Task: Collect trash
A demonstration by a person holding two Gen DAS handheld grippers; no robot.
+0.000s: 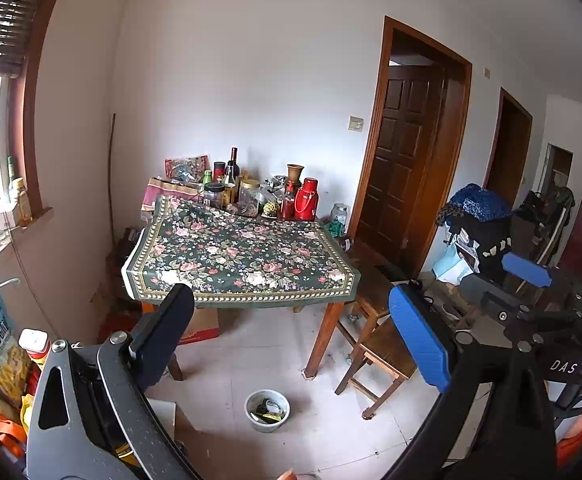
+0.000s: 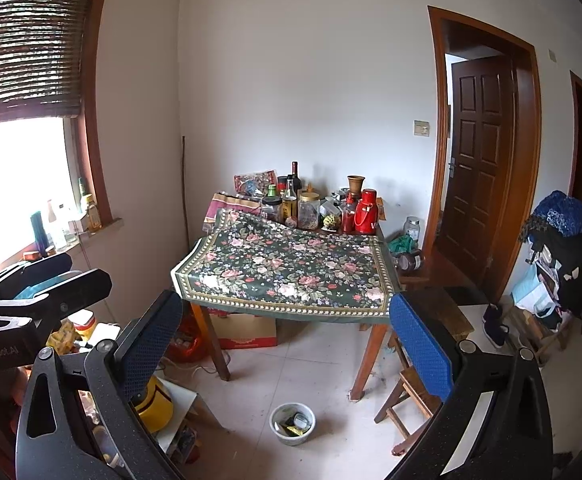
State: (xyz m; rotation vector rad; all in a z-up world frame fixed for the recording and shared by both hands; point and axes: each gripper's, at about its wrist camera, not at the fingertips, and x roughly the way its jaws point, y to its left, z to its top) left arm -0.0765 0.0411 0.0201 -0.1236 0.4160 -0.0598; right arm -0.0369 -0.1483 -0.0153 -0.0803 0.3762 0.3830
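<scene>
A small white bowl (image 1: 267,410) holding wrappers and other scraps sits on the tiled floor in front of the table; it also shows in the right wrist view (image 2: 292,423). My left gripper (image 1: 291,336) is open and empty, held high above the floor and well back from the bowl. My right gripper (image 2: 287,344) is open and empty too, at a similar height. The right gripper shows at the right of the left wrist view (image 1: 527,270), and the left gripper at the left of the right wrist view (image 2: 51,276).
A table with a floral cloth (image 1: 239,256) stands ahead, with bottles, jars and a red thermos (image 1: 306,199) at its far end. A wooden stool (image 1: 375,360) stands right of it, cardboard boxes (image 2: 247,332) beneath. Cluttered bags lie left, clothes (image 1: 477,216) right.
</scene>
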